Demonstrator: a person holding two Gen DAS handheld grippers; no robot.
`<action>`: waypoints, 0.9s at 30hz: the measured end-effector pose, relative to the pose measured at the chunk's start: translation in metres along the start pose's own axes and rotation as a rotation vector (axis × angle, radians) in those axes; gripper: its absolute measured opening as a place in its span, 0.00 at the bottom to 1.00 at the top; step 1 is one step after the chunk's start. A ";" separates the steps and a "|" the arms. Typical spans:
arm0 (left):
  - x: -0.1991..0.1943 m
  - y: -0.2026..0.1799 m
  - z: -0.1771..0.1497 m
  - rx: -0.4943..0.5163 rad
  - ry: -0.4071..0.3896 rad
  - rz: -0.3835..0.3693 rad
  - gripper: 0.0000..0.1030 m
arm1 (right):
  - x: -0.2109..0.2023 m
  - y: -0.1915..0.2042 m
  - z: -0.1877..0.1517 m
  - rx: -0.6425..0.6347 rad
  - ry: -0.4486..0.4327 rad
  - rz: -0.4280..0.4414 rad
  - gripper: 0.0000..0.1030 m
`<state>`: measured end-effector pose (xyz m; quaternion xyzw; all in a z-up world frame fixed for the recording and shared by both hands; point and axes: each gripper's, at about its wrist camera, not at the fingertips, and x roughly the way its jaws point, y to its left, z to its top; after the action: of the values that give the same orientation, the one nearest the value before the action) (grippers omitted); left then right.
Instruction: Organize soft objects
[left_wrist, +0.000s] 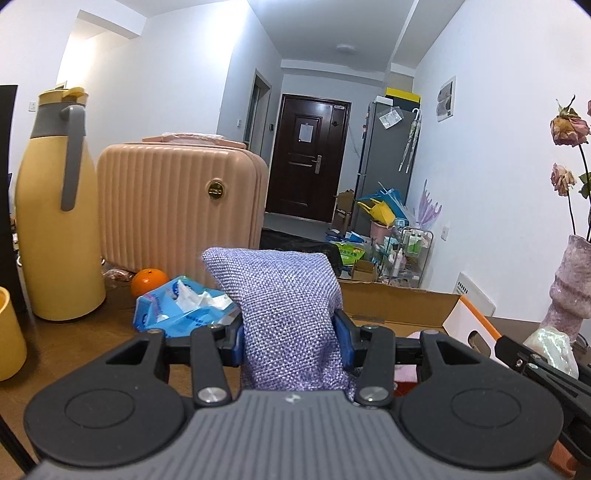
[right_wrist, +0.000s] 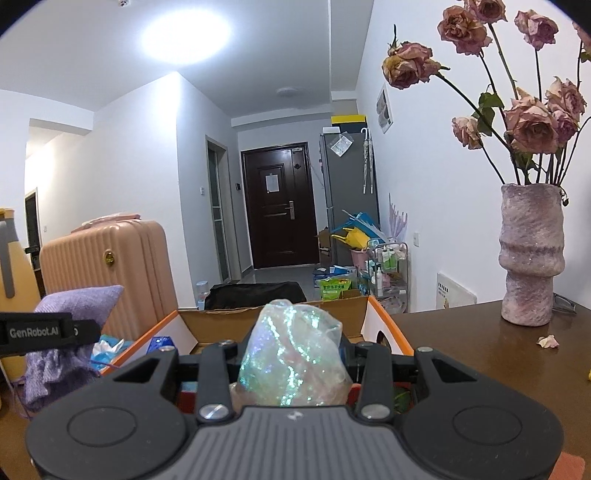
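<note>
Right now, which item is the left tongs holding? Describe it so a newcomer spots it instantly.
Start at the tall peach suitcase on the wooden table. In front of it, the left tongs pinch a lilac woven pouch, standing upright. Unlike the glossy blue tissue pack beside it, it is coarse, matte fabric.

purple woven pouch (left_wrist: 288, 314) standing upright, pinched mid-body; iridescent organza bag (right_wrist: 291, 362) bulging upright, sitting before the open cardboard box (right_wrist: 273, 317).
</note>
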<state>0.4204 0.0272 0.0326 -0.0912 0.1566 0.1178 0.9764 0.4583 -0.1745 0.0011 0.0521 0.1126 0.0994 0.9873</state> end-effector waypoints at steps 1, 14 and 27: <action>0.003 -0.002 0.001 0.001 0.001 -0.001 0.45 | 0.002 0.001 0.001 0.000 0.000 -0.001 0.36; 0.037 -0.009 0.007 0.003 0.022 0.000 0.45 | 0.045 0.002 0.009 -0.020 0.035 -0.002 0.36; 0.079 -0.020 0.013 0.022 0.054 -0.007 0.45 | 0.084 -0.003 0.014 -0.047 0.096 -0.010 0.36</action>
<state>0.5019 0.0267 0.0218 -0.0841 0.1837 0.1099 0.9732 0.5424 -0.1615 -0.0040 0.0236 0.1577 0.0994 0.9822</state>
